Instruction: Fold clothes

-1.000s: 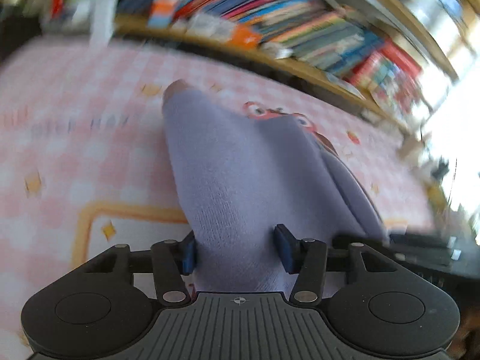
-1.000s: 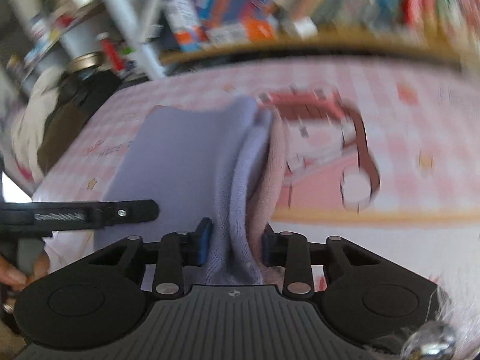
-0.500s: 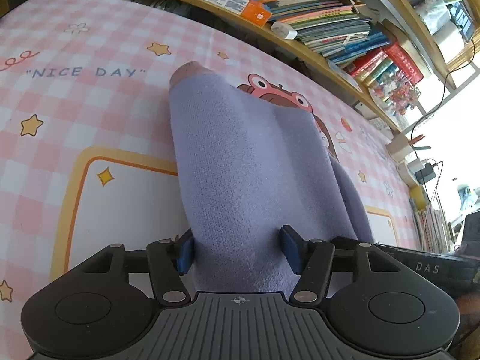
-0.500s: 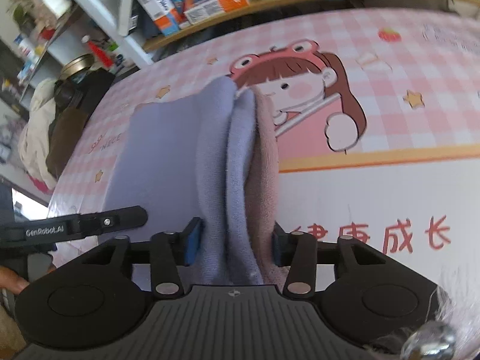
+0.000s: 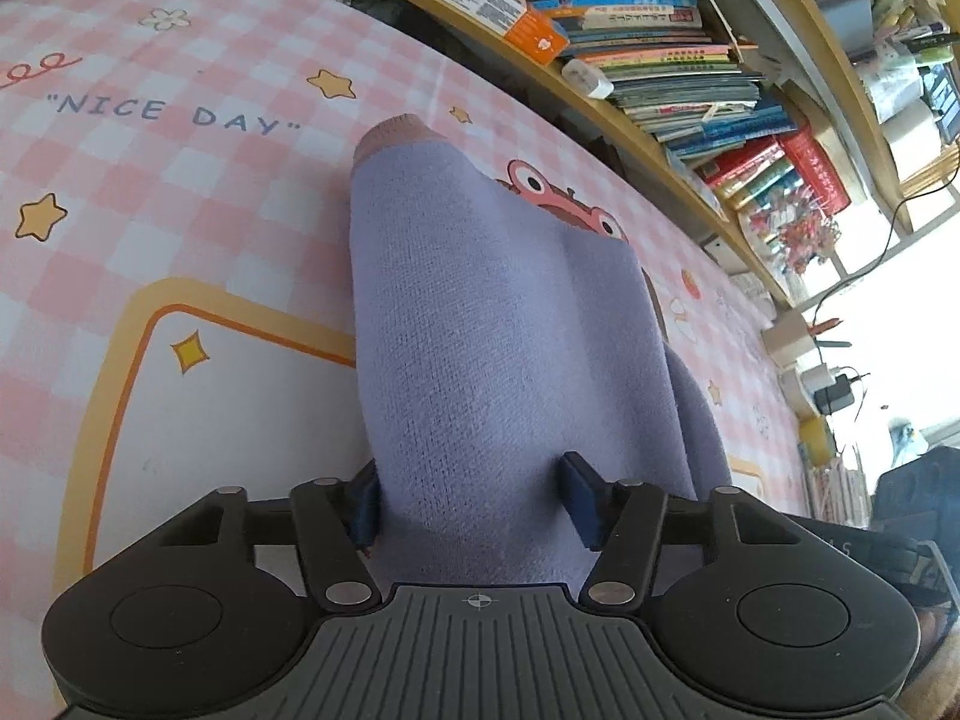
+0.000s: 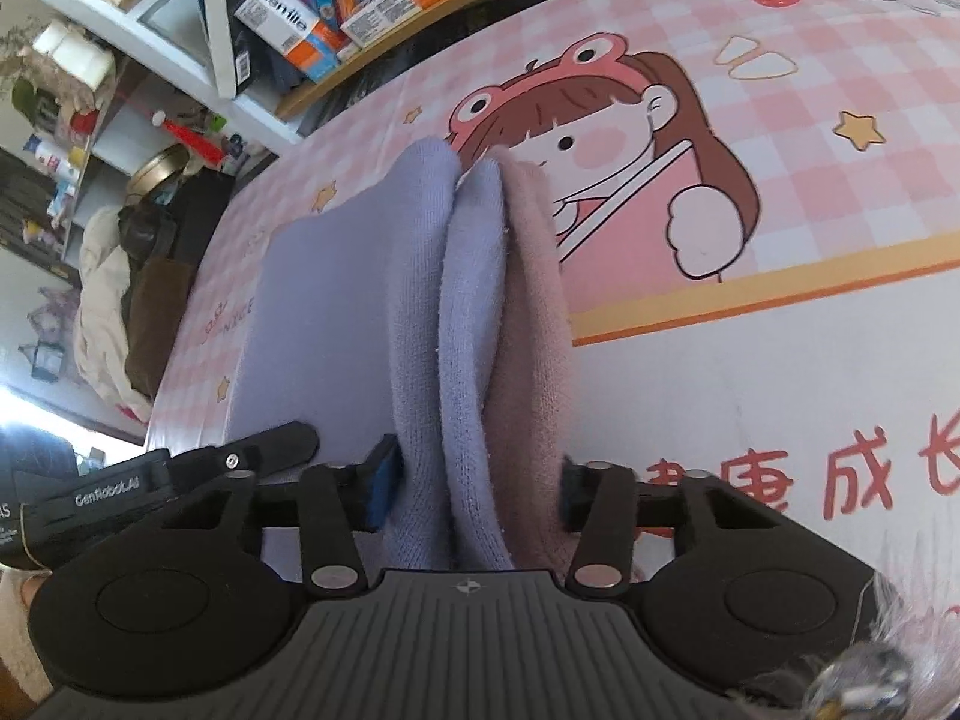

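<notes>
A lavender knit garment (image 5: 492,312) with a dusty pink edge lies folded on the pink checked cartoon mat (image 5: 150,192). My left gripper (image 5: 474,501) has its jaws around the near edge of the garment, the blue pads pressed against a thick bundle of cloth. In the right wrist view the same garment (image 6: 336,300) shows layered lavender and pink folds (image 6: 528,312). My right gripper (image 6: 474,483) is closed on those folds. The left gripper's finger (image 6: 180,474) shows at the left of the right wrist view.
A wooden bookshelf (image 5: 630,30) packed with books runs along the far edge of the mat. Shelves with bottles and boxes (image 6: 270,12) and a heap of cloth (image 6: 114,300) stand at the left. Cables and small devices (image 5: 834,384) sit at the right.
Both grippers have carried the garment forward and down over the mat. The views went from blurred to steady, and the jaws widened a little around the cloth.
</notes>
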Motion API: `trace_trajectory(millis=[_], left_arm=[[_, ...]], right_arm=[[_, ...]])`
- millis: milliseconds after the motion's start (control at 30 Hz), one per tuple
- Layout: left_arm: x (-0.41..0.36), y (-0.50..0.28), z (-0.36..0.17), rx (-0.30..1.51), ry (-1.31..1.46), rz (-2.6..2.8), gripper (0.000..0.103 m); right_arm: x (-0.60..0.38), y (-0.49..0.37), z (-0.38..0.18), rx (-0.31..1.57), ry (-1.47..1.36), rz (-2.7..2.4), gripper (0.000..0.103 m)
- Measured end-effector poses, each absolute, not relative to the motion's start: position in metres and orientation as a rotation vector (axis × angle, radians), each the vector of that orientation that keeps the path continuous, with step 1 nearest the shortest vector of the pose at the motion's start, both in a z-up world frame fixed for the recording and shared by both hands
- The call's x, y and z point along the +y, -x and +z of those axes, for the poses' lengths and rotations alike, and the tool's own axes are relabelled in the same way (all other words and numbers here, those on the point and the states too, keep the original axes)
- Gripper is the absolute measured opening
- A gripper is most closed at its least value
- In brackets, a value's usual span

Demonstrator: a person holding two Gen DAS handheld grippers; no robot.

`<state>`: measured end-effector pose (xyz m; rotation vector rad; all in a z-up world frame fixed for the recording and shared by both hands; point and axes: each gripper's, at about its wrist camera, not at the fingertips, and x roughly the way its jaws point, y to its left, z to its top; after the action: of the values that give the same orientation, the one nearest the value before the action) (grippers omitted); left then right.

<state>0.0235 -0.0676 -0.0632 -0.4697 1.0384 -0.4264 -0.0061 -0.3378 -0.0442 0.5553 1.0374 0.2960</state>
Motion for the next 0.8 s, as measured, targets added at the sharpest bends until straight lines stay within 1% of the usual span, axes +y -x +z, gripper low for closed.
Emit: trace_trajectory(millis=[67,167,433,800], left_arm=[[-0.074,-0.018,-0.056,1.015,0.434,-0.416,0.047],[-0.085,-0.006,-0.044,0.972,0.369,-0.407,0.044],[-0.099,0.014,-0.02,0.89,0.323,-0.403,0.044],[-0.131,0.034,-0.007,0.85,0.328,-0.384,0.044]], right_arm=[[-0.328,0.01,-0.036,1.004,-0.465,0.301,0.033],[-0.315,0.018,-0.025,0.949,-0.347,0.299,0.031],[-0.326,0.03,-0.01,0.9,-0.338,0.321,0.031],[-0.35,0.048,0.008,0.852,-0.293,0.352,0.031]])
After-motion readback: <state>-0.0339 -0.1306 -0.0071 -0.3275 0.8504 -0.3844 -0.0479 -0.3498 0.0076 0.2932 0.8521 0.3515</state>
